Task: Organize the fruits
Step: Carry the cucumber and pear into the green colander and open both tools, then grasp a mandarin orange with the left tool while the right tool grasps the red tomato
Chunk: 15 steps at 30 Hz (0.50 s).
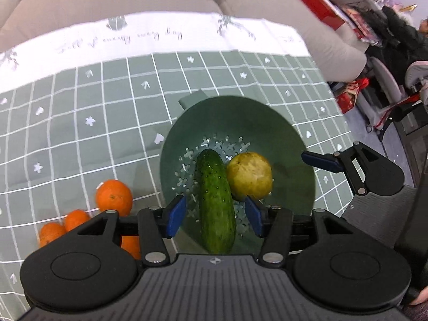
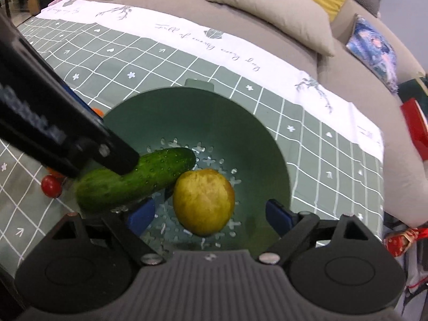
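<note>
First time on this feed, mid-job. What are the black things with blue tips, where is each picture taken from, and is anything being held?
They are hand-held two-finger grippers, one per hand, each with a camera looking along its fingers. One picture is from the left gripper, the other from the right gripper. Both look down into a green colander on a checked tablecloth. Inside lie a cucumber and a yellow fruit, side by side. Oranges sit on the cloth beside it. Both grippers are open; each straddles a fruit without pressing it, so nothing is held.
</note>
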### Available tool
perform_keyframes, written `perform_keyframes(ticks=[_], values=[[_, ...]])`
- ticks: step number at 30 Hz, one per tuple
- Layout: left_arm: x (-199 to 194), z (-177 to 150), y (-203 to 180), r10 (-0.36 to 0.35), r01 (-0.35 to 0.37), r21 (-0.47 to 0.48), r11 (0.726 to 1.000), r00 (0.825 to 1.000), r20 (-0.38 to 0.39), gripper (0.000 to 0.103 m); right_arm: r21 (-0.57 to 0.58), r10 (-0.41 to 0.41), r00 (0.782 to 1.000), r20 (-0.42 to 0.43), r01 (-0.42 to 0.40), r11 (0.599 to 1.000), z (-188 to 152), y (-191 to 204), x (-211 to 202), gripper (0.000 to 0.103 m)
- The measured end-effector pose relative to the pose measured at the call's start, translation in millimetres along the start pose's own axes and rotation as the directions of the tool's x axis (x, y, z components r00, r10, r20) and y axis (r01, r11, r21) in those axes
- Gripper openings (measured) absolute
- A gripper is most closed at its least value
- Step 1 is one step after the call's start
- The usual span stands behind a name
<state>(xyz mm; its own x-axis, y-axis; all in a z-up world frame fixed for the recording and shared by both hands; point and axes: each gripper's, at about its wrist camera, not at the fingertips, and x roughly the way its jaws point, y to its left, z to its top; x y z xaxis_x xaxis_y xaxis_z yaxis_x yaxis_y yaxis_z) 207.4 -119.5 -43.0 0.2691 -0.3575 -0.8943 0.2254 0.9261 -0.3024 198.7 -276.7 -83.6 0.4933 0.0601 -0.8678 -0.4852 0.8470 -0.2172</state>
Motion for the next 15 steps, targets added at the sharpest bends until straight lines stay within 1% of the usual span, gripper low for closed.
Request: perform_keyframes(ticks=[4,9,12,15], values=[[-26,-15,3,-0.007,0.005,0.021,1.0,0.998,0.058,0.06,-0.005,-0.04,0.999,0.017,0.04,0.999,-4,10,-23,0.086],[-54,-37,9,0.009,-0.018,0.064,0.998,0.99,0.141,0.06,0.02,-0.047,0.997,0.064,0.046,0.999,-8,28,-51,0.089],[-65,-49,15,0.018,-0.03,0.068,0.997,0.985,0.17,0.06,0.064,-0.022,0.995,0.098,0.016,0.998,-8,40,-63,0.089],[-70,-62,22,0.034,-0.05,0.087,0.995,0.984,0.174,0.06,0.131,0.032,0.991,0.129,-0.049,0.99,-10,54,-72,0.089]])
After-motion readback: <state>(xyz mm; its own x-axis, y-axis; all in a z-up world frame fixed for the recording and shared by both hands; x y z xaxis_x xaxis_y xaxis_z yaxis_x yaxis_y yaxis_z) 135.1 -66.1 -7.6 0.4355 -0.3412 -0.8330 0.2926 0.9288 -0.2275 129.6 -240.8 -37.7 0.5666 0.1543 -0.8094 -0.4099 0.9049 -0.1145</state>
